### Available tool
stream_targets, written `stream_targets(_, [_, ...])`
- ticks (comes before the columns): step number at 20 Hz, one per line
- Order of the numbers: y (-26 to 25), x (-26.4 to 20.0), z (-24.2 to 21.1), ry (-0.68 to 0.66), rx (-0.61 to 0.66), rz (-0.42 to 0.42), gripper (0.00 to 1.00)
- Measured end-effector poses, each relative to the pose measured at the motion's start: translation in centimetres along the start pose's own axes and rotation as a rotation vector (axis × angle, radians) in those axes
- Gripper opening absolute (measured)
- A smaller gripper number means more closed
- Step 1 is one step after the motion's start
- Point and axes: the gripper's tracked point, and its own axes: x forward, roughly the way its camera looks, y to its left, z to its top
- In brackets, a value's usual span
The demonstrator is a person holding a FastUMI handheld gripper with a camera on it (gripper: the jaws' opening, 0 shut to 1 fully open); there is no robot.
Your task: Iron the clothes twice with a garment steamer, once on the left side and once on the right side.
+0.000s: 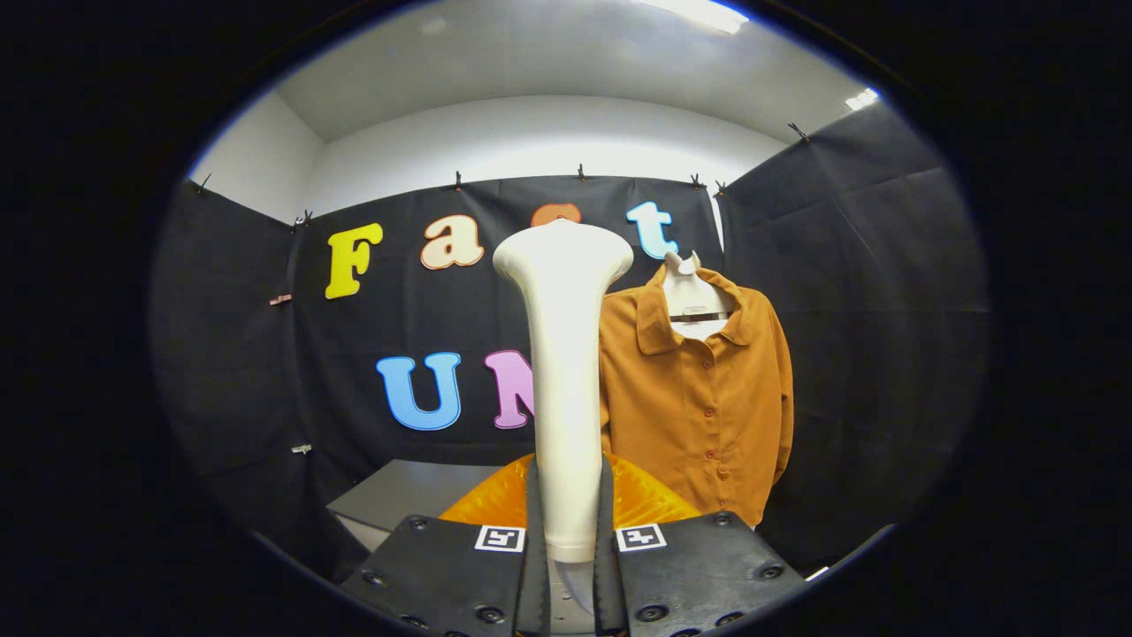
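A white garment steamer [563, 372] stands upright between my fingers, its wide head at the top and its handle pressed from both sides. My gripper [566, 531] is shut on that handle. Beyond the steamer and to its right hangs an orange-brown button-up shirt [699, 398] on a white hanger [685, 292], its front facing me. The steamer covers the shirt's left edge. The steamer head is held short of the shirt, off its left side.
A grey table [398, 500] stands below and left of the shirt. An orange, ribbed, translucent thing [641, 500] lies just behind the fingers at the steamer's base. Black cloth walls close the booth on three sides.
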Motion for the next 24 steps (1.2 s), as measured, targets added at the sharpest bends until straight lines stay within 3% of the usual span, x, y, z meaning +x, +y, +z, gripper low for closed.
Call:
stream_targets(9, [2.7, -0.9, 0.3, -0.023, -0.018, 0.026, 0.23])
stream_targets(24, [2.9, -0.3, -0.7, 0.001, -0.027, 0.025, 0.23])
